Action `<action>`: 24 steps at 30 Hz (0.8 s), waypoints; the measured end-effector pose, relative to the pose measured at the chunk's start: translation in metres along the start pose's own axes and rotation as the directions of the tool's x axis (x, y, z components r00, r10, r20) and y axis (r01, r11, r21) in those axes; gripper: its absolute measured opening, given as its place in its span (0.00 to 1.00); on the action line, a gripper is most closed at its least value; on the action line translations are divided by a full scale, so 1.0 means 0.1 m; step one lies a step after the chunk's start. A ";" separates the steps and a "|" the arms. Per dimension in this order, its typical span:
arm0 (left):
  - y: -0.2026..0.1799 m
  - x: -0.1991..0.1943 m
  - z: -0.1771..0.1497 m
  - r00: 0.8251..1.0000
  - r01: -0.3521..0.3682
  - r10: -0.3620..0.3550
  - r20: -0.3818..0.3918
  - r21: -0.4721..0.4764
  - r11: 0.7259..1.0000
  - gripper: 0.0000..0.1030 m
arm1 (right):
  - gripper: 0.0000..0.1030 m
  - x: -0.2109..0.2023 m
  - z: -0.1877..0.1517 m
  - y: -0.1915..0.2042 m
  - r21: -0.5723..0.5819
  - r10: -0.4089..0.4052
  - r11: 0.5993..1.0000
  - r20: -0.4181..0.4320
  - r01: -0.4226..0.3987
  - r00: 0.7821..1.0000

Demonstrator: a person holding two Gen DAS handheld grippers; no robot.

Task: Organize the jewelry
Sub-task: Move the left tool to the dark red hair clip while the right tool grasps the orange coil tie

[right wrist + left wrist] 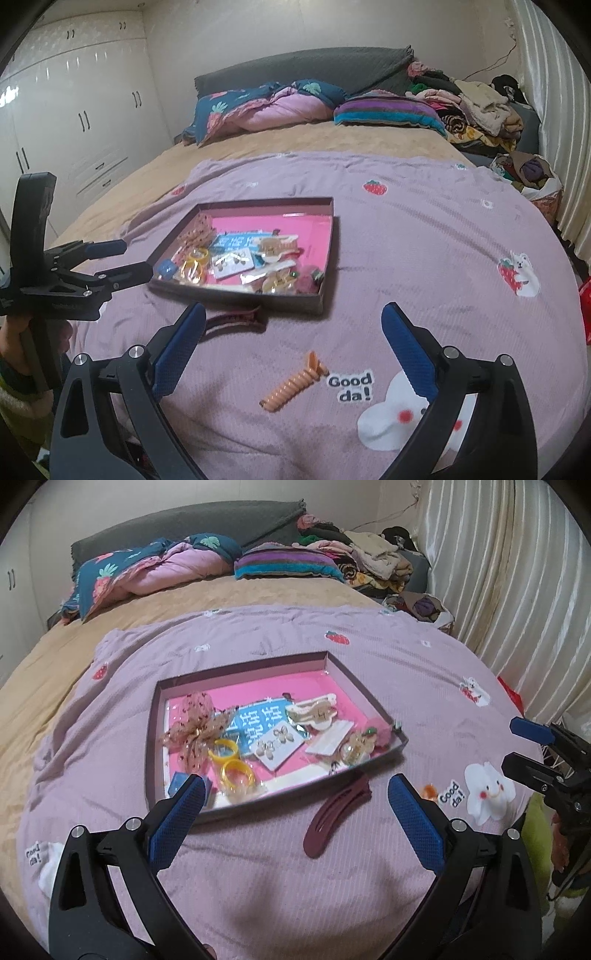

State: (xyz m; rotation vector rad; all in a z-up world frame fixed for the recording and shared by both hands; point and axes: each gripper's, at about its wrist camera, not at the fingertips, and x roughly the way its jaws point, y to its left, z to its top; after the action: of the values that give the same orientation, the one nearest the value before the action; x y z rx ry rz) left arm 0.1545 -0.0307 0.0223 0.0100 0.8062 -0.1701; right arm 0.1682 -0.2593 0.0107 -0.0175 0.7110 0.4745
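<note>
A shallow box (pixel 364 692) with a pink floor sits on the lilac blanket, and also shows in the right wrist view (pixel 325 258). It holds a lace bow (pixel 195 727), yellow bangles (pixel 231 764), earring cards (pixel 277 744) and hair clips. A maroon hair clip (pixel 334 819) lies outside its near edge, between my left gripper's (pixel 295 794) open fingers; the clip also shows in the right wrist view (pixel 240 319). An orange spiral hair tie (pixel 293 382) lies between my right gripper's (pixel 293 319) open fingers. Both grippers are empty.
The lilac blanket (pixel 258 886) covers a tan bed. Pillows and folded quilts (pixel 155 572) and piled clothes (pixel 369 557) lie at the headboard. A curtain (pixel 517 572) hangs on the right. White wardrobes (pixel 74 110) stand on the left.
</note>
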 end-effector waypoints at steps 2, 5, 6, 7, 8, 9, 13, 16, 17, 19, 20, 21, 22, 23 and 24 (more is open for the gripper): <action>0.00 0.02 -0.07 1.000 -0.002 0.002 -0.010 0.002 1.000 0.90 | 0.93 0.01 -0.05 0.01 0.000 0.004 1.000 -0.010 -0.004 1.000; -0.01 0.04 -0.14 1.000 -0.004 0.004 -0.022 0.007 1.000 0.90 | 0.93 0.05 -0.12 0.02 -0.004 0.009 1.000 -0.033 -0.009 0.999; -0.02 0.06 -0.17 1.000 -0.010 0.010 -0.029 0.012 1.000 0.90 | 0.93 0.07 -0.14 0.03 -0.006 0.011 1.000 -0.040 -0.011 0.999; -0.02 0.07 -0.19 0.999 -0.014 0.014 -0.033 0.015 1.000 0.90 | 0.93 0.09 -0.17 0.03 -0.008 0.010 1.000 -0.053 -0.011 0.999; -0.02 0.08 -0.22 0.999 -0.015 0.015 -0.037 0.017 1.000 0.90 | 0.93 0.11 -0.19 0.04 -0.008 0.009 1.000 -0.060 -0.010 0.998; -0.01 0.10 -0.24 0.999 -0.014 0.015 -0.045 0.019 1.000 0.90 | 0.93 0.13 -0.22 0.04 -0.007 0.009 1.000 -0.069 -0.010 0.998; 0.00 0.19 -0.32 0.997 -0.005 0.006 -0.073 0.019 1.000 0.90 | 0.93 0.26 -0.35 0.03 0.002 0.013 1.000 -0.128 -0.013 0.992; 0.00 0.27 -0.37 0.995 0.005 -0.003 -0.098 0.020 1.000 0.90 | 0.93 0.39 -0.46 0.02 0.028 0.038 0.999 -0.184 -0.033 0.982; -0.01 0.30 -0.39 0.994 0.006 -0.003 -0.105 0.025 1.000 0.90 | 0.92 0.42 -0.48 0.01 0.040 0.045 0.998 -0.197 -0.038 0.979; -0.02 0.35 -0.41 0.993 0.011 -0.007 -0.117 0.033 0.999 0.90 | 0.92 0.52 -0.55 -0.04 0.079 0.066 0.996 -0.229 -0.049 0.971; -0.02 0.40 -0.43 0.992 0.015 -0.010 -0.125 0.039 0.999 0.90 | 0.92 0.56 -0.57 -0.05 0.092 0.071 0.994 -0.242 -0.050 0.968; -0.03 0.43 -0.44 0.991 0.016 -0.010 -0.134 0.043 0.999 0.90 | 0.89 0.60 -0.59 -0.07 0.101 0.075 0.994 -0.252 -0.051 0.965; -0.03 0.46 -0.44 0.990 0.017 -0.011 -0.139 0.045 0.999 0.90 | 0.85 0.65 -0.61 -0.08 0.109 0.080 0.993 -0.265 -0.052 0.961; -0.04 0.51 -0.45 0.989 0.020 -0.012 -0.148 0.049 0.999 0.90 | 0.83 0.69 -0.63 -0.08 0.113 0.083 0.992 -0.276 -0.053 0.958; -0.04 0.54 -0.46 0.988 0.021 -0.013 -0.152 0.051 0.998 0.89 | 0.79 0.74 -0.64 -0.08 0.117 0.088 0.992 -0.286 -0.056 0.954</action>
State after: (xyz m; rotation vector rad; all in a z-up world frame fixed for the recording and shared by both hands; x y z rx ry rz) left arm 0.1578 -0.0395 -0.0481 0.0662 0.9541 -0.2081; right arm 0.1802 -0.2472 -0.0861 0.0411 1.0294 0.5081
